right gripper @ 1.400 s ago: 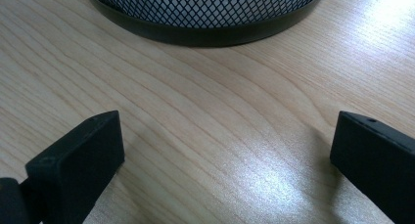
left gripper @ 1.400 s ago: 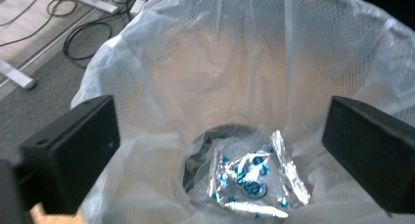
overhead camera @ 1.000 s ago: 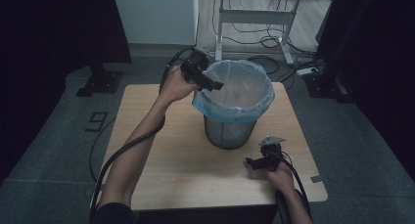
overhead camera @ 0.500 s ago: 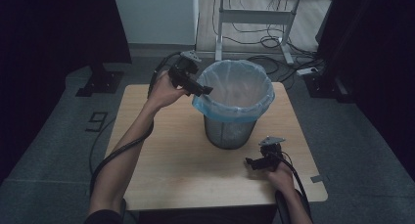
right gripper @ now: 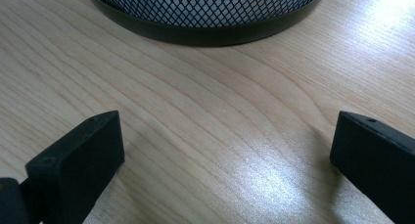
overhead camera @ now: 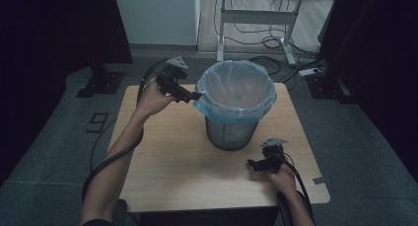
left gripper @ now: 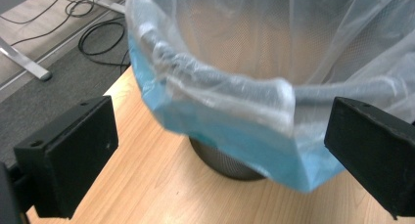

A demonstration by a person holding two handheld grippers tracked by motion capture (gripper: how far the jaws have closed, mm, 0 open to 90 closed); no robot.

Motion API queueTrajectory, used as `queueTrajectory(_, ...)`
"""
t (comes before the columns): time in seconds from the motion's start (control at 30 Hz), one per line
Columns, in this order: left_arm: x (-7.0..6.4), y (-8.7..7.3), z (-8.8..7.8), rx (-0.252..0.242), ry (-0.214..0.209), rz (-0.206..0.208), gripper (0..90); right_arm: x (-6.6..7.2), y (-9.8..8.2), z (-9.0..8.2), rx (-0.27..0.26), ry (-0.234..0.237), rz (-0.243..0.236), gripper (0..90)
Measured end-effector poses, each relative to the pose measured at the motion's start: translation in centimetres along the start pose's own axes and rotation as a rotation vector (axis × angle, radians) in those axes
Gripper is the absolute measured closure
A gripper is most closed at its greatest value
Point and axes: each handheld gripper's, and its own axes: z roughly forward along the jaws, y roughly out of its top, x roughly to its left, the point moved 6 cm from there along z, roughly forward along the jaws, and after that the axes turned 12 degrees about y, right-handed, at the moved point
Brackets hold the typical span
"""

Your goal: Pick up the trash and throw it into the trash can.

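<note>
A black mesh bin (overhead camera: 231, 132) stands in the middle of the wooden table (overhead camera: 162, 167), lined with a translucent bag whose blue hem (overhead camera: 231, 112) folds over the rim. My left gripper (overhead camera: 196, 95) is held up at the bin's left rim, open; in the left gripper view the folded bag edge (left gripper: 235, 136) lies ahead of the wide-apart jaws, not touched. My right gripper (overhead camera: 252, 164) rests low on the table to the bin's front right, open and empty; the bin's mesh base (right gripper: 205, 9) shows ahead of it.
A white desk frame (overhead camera: 256, 18) with loose cables (overhead camera: 256, 63) stands behind the table. Dark stands flank the far floor on both sides. Bare tabletop lies in front of the bin and at its left.
My left gripper has drawn back leftward from over the bin's opening to just outside the left rim. The right gripper has stayed where it was.
</note>
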Motion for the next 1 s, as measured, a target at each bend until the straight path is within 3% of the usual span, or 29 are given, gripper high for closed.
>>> queueTrajectory(1.0,3.0,-6.6,-5.6,-0.031,0.083,-0.090,0.0,0.0,0.0,0.0,0.001,-0.002,-0.002,0.0)
